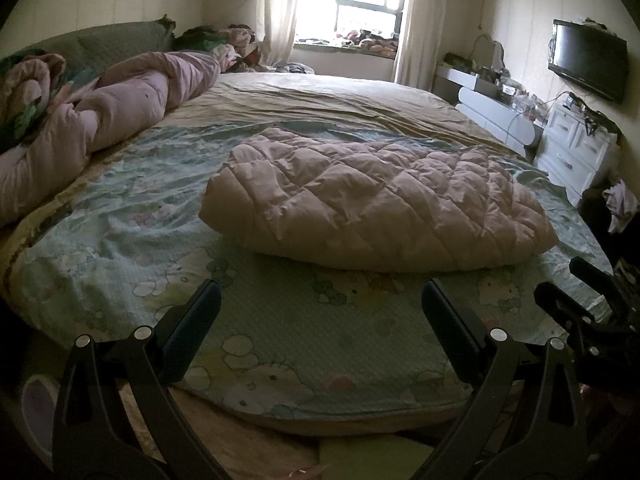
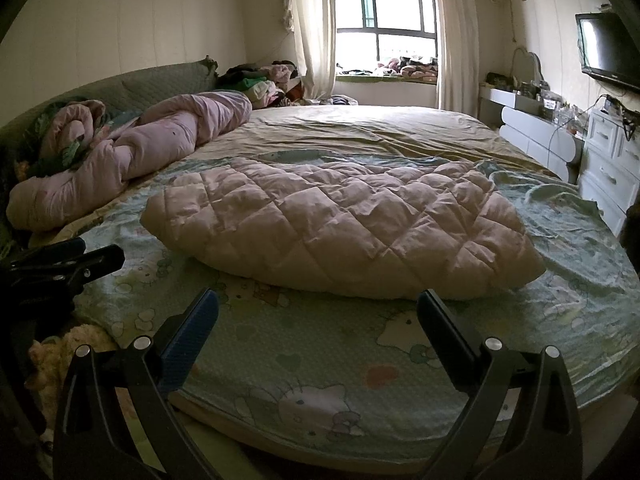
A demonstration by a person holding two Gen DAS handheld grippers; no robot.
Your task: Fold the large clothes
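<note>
A pale pink quilted garment lies folded into a thick bundle on the bed, close to the near edge. My left gripper hangs open above the bed's near edge, short of the bundle, with nothing between its fingers. My right gripper is open too, just in front of the bundle's near side and apart from it. The right gripper's tips show at the right edge of the left wrist view. The left gripper's tips show at the left edge of the right wrist view.
The round bed wears a light green cartoon-print sheet. A rolled pink duvet lies along the headboard at left. White drawers, a dressing table and a wall television stand at right. A window is behind.
</note>
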